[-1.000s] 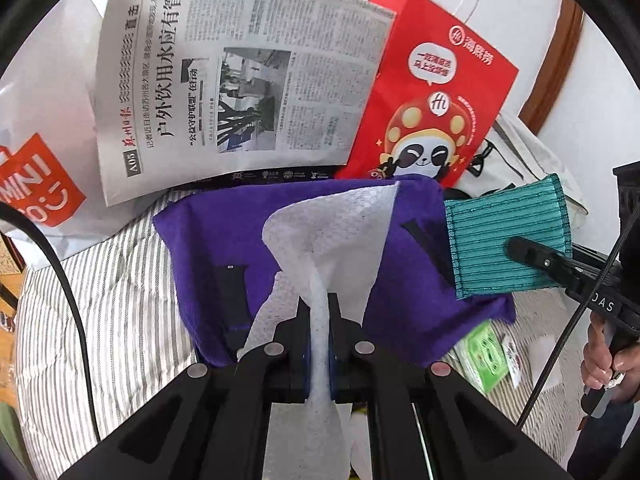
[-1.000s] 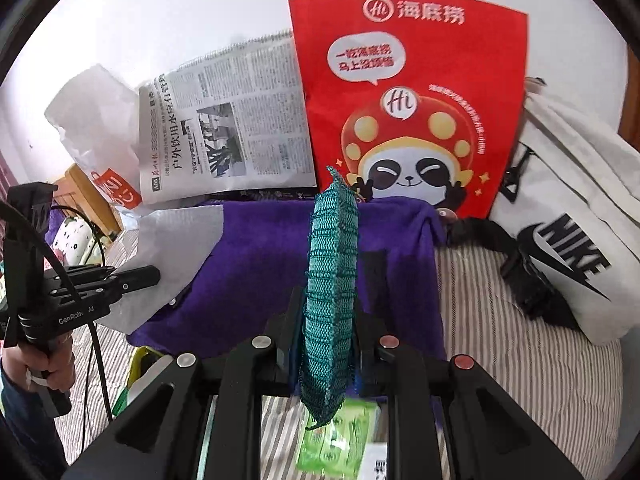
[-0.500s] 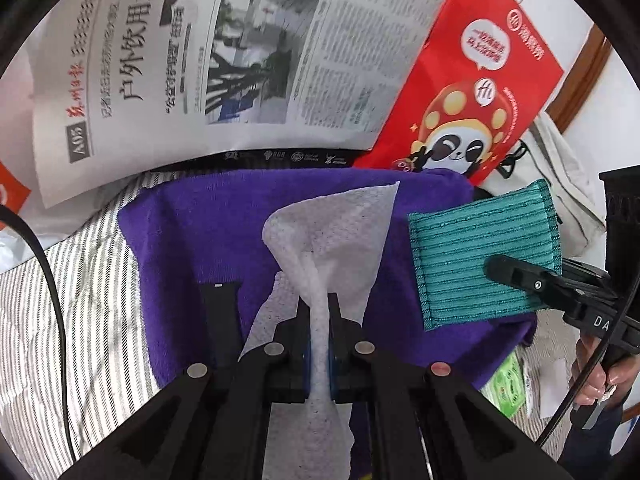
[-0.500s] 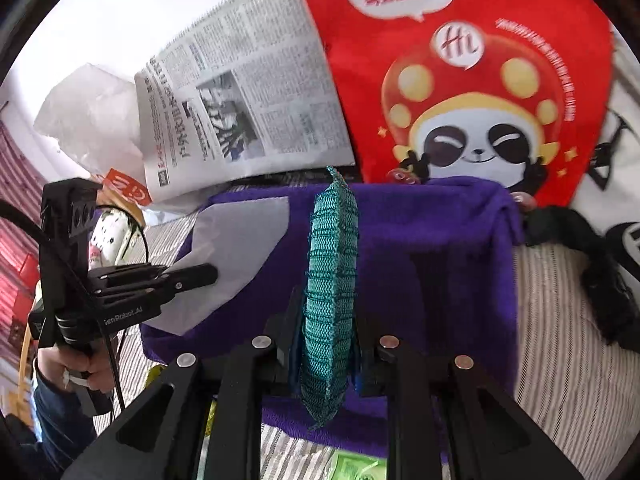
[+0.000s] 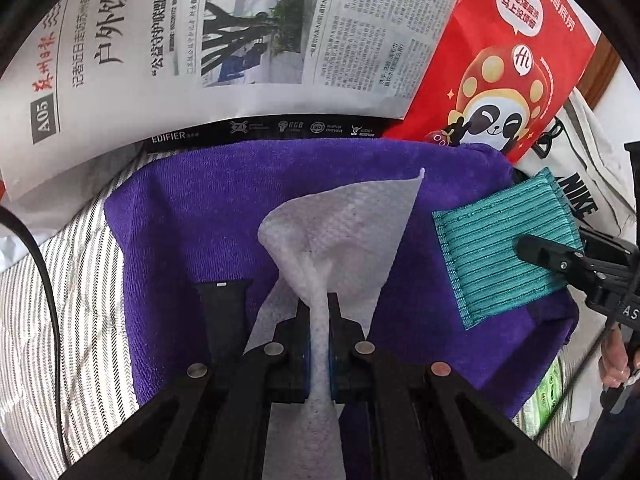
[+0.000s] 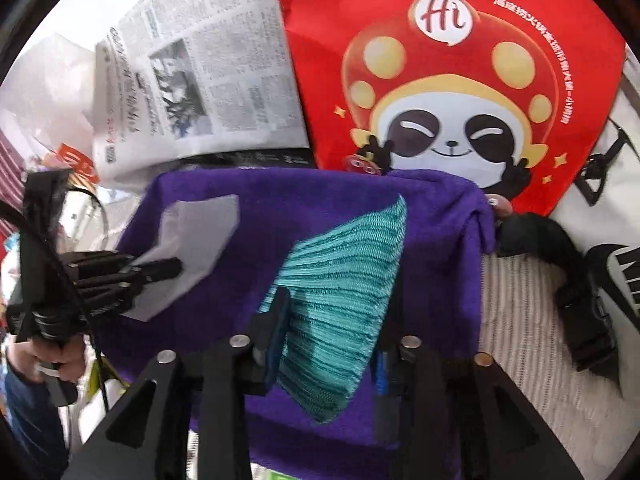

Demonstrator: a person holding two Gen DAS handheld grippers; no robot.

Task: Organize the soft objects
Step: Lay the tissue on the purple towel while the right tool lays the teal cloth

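Against the earlier frames, both views now sit lower and closer over the purple towel [image 5: 192, 216], which fills the middle of each frame on the striped bed cover [image 5: 60, 280]. The newspaper [image 5: 248, 32] and the red panda bag [image 6: 452, 92] have grown and slid toward the upper edges. The teal knitted cloth [image 6: 340, 300], upright and pinched a moment ago, now leans over to the right at lower centre of the right wrist view.

The right hand-held gripper [image 6: 328, 344] has just been opening: its jaws stand apart, with the cloth loose between them, resting against the left finger and on the towel. In the left wrist view this gripper enters from the right edge, a person's hand [image 5: 614, 364] on its handle. The left hand-held gripper [image 5: 319, 332] points steeply down, its jaws closed tight on a white dotted wipe [image 5: 344, 224] that fans out above them over the towel.

Bare towel shows left of the wipe and between wipe and cloth. The towel's far edge touches the newspaper and bag; a black strap [image 6: 560, 264] lies just right of it.
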